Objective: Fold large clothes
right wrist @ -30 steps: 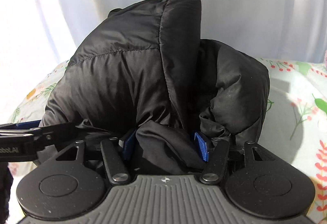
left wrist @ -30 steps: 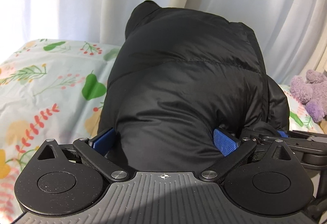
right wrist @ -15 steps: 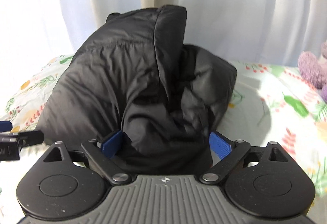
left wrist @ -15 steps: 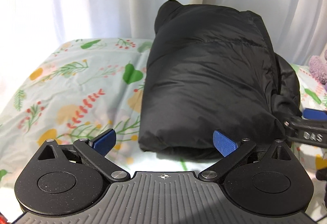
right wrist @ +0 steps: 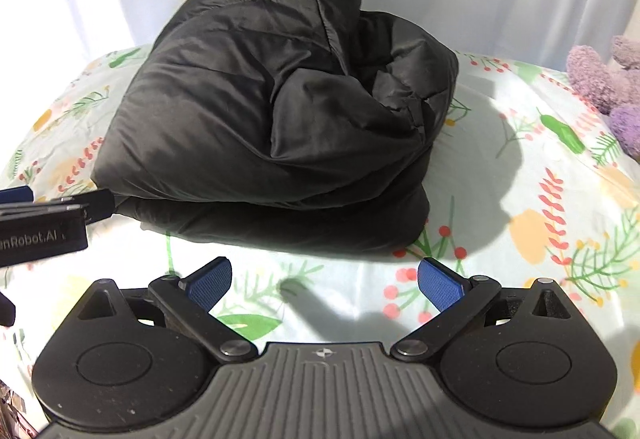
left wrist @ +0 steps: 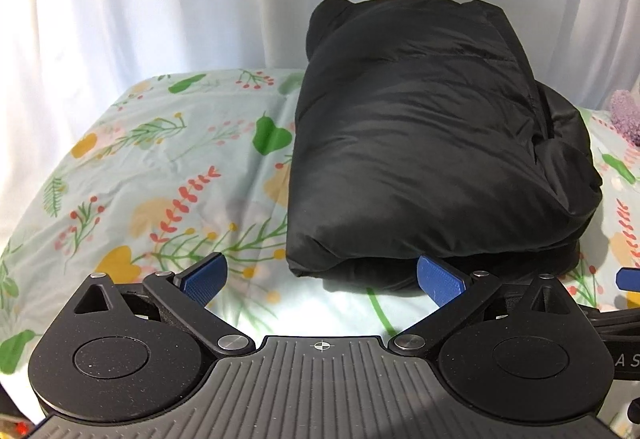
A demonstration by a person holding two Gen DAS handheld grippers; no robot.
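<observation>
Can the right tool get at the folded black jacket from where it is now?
Probably yes. The right tool has its jaws opening with nothing between them, and only bare floral sheet lies between it and the jacket just ahead.

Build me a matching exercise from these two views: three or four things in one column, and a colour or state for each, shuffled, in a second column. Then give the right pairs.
Things:
1. puffer jacket
2. bedsheet
3. plush toy
4. right gripper

Colours or states:
A. purple, at the right edge
B. jaws opening, nothing between them
C. black, folded into a bundle
D. pale with a floral print

Pairs: 1-C, 2-D, 3-A, 4-B
</observation>
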